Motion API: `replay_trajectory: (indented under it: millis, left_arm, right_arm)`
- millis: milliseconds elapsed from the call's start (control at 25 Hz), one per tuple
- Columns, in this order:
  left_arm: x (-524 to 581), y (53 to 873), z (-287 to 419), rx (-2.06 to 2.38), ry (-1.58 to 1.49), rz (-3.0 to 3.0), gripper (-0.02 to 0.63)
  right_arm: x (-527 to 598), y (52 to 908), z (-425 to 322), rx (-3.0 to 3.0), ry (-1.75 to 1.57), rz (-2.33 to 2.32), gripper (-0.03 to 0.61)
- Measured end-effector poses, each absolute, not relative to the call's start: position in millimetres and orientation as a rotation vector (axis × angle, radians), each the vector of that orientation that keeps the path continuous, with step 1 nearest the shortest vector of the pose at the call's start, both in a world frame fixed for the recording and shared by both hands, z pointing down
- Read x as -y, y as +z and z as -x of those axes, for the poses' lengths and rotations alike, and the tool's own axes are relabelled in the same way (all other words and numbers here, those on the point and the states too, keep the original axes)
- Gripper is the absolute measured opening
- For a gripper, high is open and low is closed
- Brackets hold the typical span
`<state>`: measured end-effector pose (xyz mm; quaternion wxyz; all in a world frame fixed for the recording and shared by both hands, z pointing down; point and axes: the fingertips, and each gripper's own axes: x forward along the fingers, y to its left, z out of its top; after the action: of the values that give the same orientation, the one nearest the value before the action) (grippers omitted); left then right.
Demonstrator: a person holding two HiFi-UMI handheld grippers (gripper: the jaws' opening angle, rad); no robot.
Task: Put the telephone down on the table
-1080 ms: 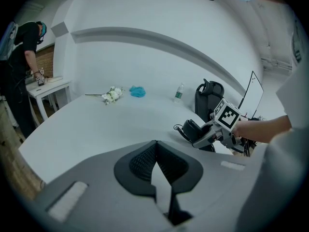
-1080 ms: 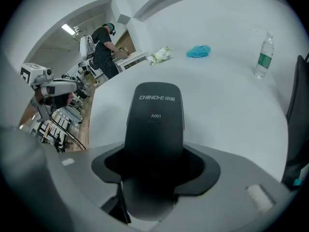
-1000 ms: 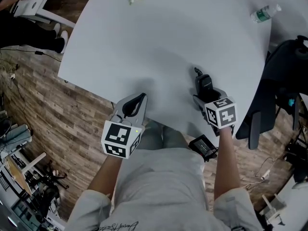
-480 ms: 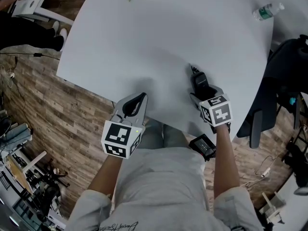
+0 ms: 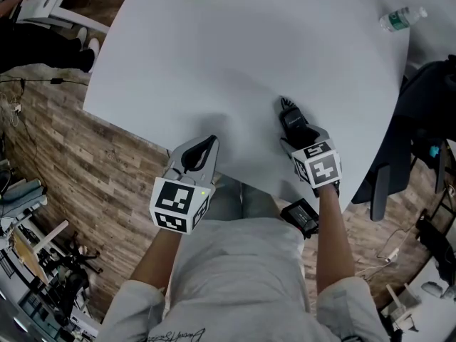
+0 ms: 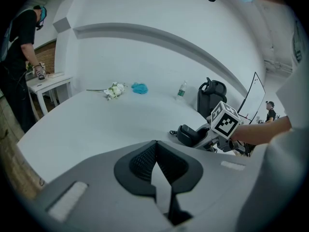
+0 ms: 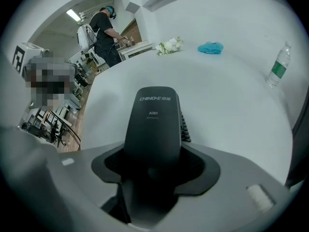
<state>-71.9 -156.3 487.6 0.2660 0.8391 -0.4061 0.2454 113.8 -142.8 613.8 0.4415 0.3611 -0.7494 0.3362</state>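
The right gripper (image 5: 302, 140), fingers spread wide, clamps a black telephone (image 5: 292, 117) low over the white desk (image 5: 235, 48) near its front edge. The left gripper (image 5: 197, 157) hangs empty, fingers closed. Released here, the coiled cord (image 5: 283, 103) could drag it off.

A wide pale grey tabletop (image 5: 235, 55) spreads ahead of the left hand-held gripper (image 5: 206, 145) and the right hand-held gripper (image 5: 296, 130). Brown wood-plank floor (image 5: 64, 141) lies left of the left one. A dark office chair (image 5: 417, 112) stands right of the right one. White walls (image 6: 159, 62) rise beyond, and a ceiling strip light (image 7: 74, 15) glows far ahead-left.
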Motion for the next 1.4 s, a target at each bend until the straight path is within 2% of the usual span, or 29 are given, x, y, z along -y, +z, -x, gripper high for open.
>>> replay_trajectory:
  millis: [1400]
  left_arm:
    - [154, 500, 71, 1.081, 0.659, -2.239, 0.017]
  right_arm:
    - [139, 625, -99, 1.798, 0.718, -0.848, 0.287]
